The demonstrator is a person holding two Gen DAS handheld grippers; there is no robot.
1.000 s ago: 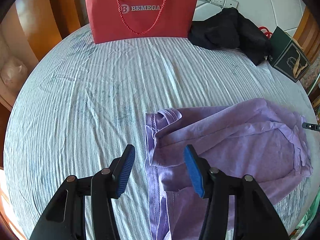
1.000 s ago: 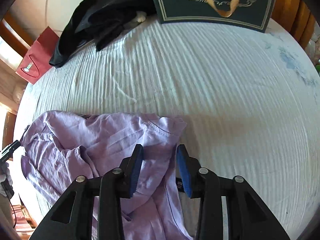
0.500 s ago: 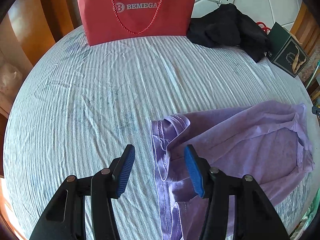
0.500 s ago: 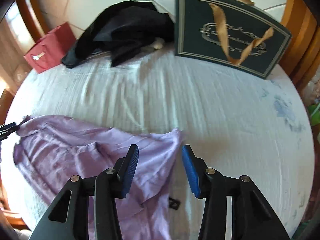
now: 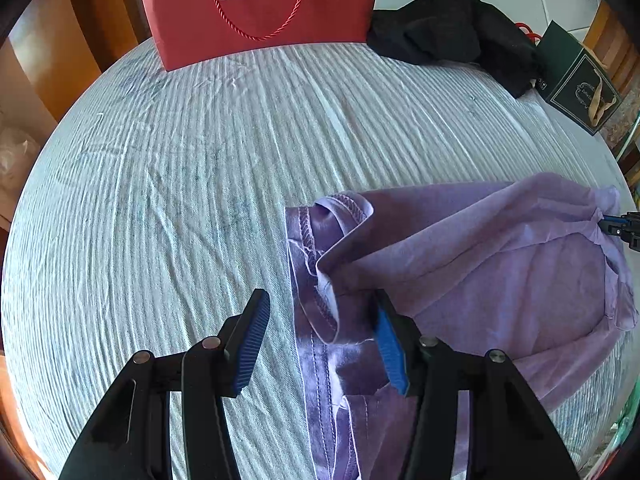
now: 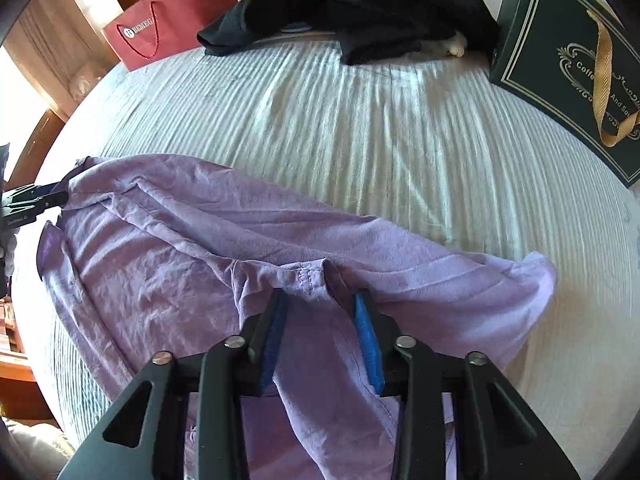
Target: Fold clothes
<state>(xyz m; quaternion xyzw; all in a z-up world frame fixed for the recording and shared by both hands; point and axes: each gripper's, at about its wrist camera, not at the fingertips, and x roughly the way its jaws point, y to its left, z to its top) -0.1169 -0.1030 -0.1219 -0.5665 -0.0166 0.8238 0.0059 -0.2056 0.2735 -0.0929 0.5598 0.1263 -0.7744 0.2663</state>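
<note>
Purple garment (image 5: 480,264) crumpled, spread across striped bedsheet (image 5: 180,200)
</note>
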